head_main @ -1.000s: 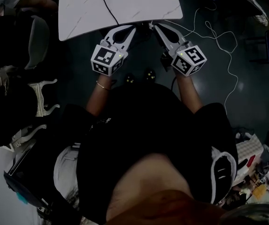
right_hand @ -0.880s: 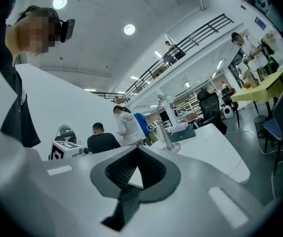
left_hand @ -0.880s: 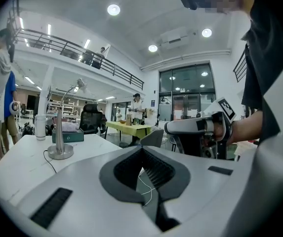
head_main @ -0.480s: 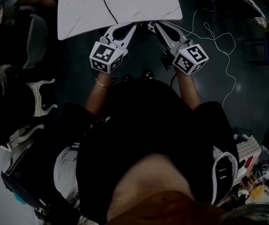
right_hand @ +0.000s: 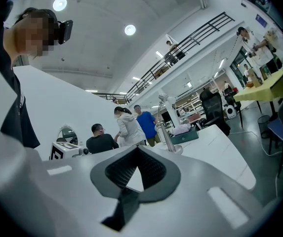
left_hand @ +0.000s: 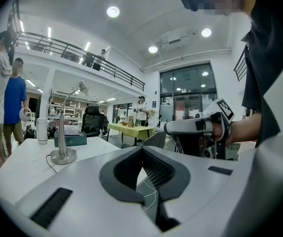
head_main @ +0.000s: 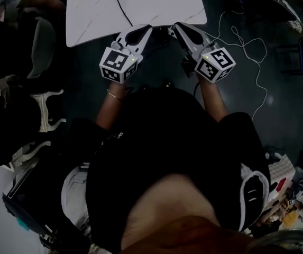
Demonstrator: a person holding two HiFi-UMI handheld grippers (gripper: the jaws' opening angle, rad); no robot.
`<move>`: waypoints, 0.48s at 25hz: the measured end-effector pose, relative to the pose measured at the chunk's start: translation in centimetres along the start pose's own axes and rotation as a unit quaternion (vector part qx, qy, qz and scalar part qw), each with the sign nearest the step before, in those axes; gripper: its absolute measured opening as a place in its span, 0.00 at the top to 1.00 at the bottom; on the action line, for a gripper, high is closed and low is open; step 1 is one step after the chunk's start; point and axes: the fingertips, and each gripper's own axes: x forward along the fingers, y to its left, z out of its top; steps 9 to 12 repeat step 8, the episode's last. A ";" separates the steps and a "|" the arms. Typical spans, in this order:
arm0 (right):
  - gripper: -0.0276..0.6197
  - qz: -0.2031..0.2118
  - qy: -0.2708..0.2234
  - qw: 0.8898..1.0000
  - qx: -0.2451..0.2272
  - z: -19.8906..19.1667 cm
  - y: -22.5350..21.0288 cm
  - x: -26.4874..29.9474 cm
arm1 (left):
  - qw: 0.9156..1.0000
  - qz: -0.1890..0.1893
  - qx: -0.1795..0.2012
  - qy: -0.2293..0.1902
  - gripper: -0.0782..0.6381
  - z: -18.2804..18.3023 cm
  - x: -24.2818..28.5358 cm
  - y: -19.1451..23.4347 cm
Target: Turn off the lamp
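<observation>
Hardly anything has shifted over the last second: left gripper (head_main: 146,29) and right gripper (head_main: 177,27) hover at the white table's (head_main: 156,7) near edge, both pinched shut on nothing. Farther back on that table stands the lamp (left_hand: 63,154), well apart from both.

White marble-look tabletop (head_main: 140,9) sits right in front of me, with dark floor (head_main: 278,105) below it and a thin white cable (head_main: 257,70) looping all over. On the table there's a teal box (left_hand: 71,140) with something pale and crumpled on top, and near its left a white cylinder thing (left_hand: 42,131). Behind those is a black office chair (left_hand: 91,121), then a yellow-green table (left_hand: 130,128) with people round it. Two more people stand far left, one in a blue t-shirt (left_hand: 16,100). Round ceiling lights (left_hand: 113,12) overhead, plus a railed balcony (left_hand: 82,53) with someone on it.
</observation>
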 end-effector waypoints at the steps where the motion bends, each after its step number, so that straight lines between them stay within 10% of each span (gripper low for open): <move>1: 0.96 0.001 0.000 1.000 -0.001 0.1 -0.1 0.1 | 1.000 0.001 0.000 0.000 0.88 0.0 0.0 0.1; 12: 0.96 0.004 -0.004 1.000 -0.004 0.5 -0.2 0.5 | 1.000 0.012 -0.001 0.001 0.88 0.6 -0.2 0.9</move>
